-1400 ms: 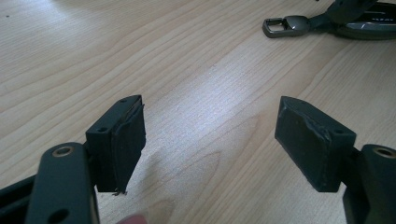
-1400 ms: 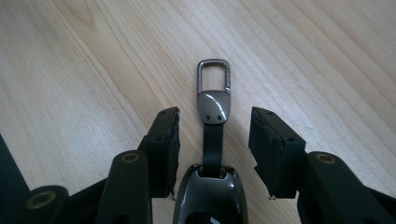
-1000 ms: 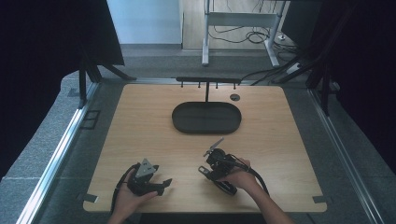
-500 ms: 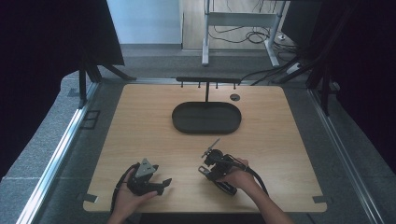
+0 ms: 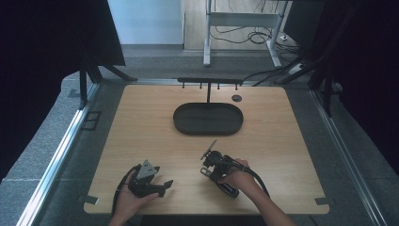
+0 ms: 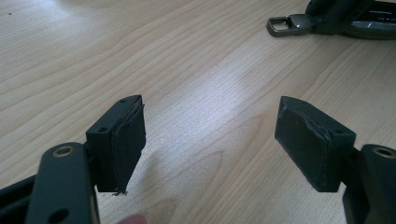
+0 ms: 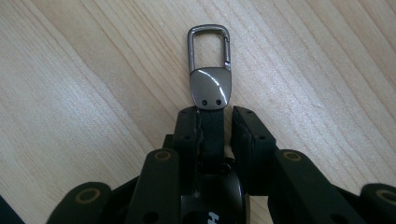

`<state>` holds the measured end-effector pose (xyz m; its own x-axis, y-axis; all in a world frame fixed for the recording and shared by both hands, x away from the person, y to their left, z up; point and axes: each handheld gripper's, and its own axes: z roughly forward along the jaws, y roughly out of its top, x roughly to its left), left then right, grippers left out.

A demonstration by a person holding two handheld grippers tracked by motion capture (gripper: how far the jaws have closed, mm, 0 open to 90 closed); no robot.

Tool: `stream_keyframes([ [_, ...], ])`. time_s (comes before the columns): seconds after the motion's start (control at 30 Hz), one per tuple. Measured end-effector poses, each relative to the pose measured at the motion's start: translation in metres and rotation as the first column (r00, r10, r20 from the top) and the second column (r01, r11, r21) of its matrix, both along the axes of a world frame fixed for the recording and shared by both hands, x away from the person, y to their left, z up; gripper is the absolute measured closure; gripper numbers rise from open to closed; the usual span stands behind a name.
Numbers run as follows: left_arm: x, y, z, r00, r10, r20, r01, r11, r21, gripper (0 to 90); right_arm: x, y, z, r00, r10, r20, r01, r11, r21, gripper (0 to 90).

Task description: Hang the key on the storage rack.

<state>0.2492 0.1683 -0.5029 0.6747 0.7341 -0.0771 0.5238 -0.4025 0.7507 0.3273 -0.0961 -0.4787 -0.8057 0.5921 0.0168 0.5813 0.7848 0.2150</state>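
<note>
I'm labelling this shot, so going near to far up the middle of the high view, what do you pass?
Right claw holding a key clip → dark oval tray → hook rack at the table's far edge.

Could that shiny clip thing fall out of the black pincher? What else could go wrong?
Yes, it might. The right gripper pinches just the black strap, and the metal clip sticks out past the jaws, so it could slip or swing when lifted. The clip's loop is small, so hooking it on a peg of the black rack behind the oval tray could miss. The left gripper is open and empty, so nothing would catch it.
</note>
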Motion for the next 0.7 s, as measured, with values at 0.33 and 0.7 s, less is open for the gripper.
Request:
stream_keyframes([
  [0.33,-0.0001,-0.001,-0.0005,1.0,-0.001,-0.002,0.001,1.0,0.003,25.3,-0.0016,-0.0004,-0.0001,0.9998,-0.019,0.0,0.019,0.9997,0.013,78.2],
  [0.7,0.0,-0.0029,-0.0023,1.0,-0.003,-0.006,0.003,1.0,0.007,25.3,-0.004,-0.0047,-0.0008,0.9995,-0.028,0.016,0.027,0.9987,0.043,79.9],
])
